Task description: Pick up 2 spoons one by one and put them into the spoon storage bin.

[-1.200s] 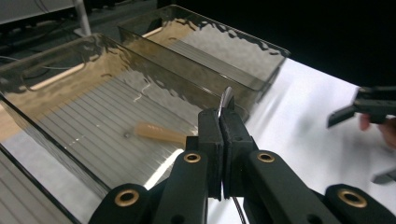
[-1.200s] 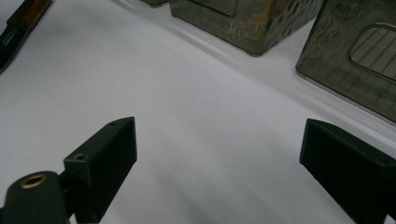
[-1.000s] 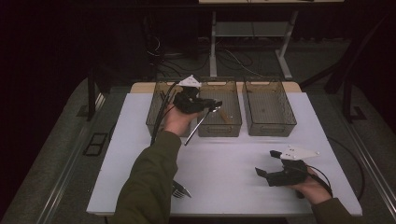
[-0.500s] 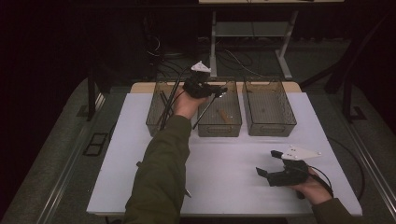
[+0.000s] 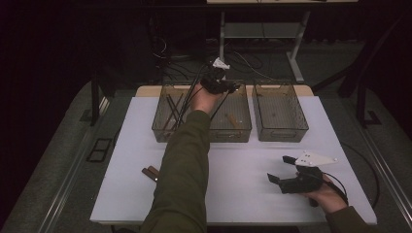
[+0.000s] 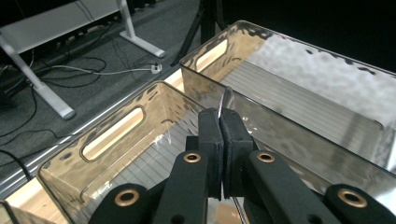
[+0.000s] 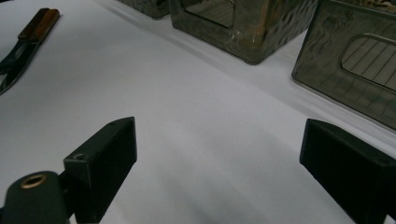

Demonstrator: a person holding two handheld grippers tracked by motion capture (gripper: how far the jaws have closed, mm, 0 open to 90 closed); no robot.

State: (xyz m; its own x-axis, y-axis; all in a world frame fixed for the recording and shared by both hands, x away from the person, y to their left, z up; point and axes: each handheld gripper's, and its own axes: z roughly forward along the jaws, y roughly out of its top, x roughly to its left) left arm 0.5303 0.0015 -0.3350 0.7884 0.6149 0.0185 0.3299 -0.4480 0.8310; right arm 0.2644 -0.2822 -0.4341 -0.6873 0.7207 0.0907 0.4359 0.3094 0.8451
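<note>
Up in the high view, the left gripper [image 5: 219, 83] hangs over the middle bin [image 5: 241, 127], and its thin metal piece could catch the wall and slip out. In the left gripper view, the jaws are clamped on that thin metal piece [image 6: 226, 100]; most of it is hidden. In the right gripper view, the jaws stand wide apart over the table [image 7: 196, 121], and the scissors [image 7: 21, 44] are cut off.

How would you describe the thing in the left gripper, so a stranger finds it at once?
On the white table stand three clear bins; look above the middle bin. There the left gripper pinches a thin metal utensil, the one piece held in the air.
</note>
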